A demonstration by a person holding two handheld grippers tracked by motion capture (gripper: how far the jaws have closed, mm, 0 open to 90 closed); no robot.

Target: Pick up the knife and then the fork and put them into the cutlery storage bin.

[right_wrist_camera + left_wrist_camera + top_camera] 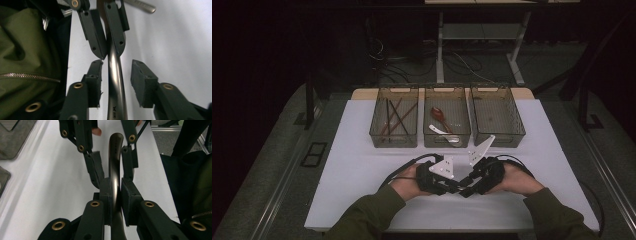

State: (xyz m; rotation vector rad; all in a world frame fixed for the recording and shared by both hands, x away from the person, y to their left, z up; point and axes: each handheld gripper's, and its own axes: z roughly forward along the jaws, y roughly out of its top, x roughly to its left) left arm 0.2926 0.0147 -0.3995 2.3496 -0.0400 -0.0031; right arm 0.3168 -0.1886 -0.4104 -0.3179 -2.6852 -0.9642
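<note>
A dark, shiny metal utensil handle runs between my two grippers just above the white table, near its front edge. My left gripper is shut on it, both pads pressed against the handle. My right gripper faces it from the other side with its jaws around the same handle: the left pad stands close to the metal and the right pad stands clear of it. In the high view the left gripper and the right gripper meet tip to tip. The utensil's head is hidden.
Three see-through grey bins stand in a row at the back: the left one holds chopsticks, the middle one holds spoons, the right one looks empty. Another metal utensil end lies on the table. An olive jacket is close by.
</note>
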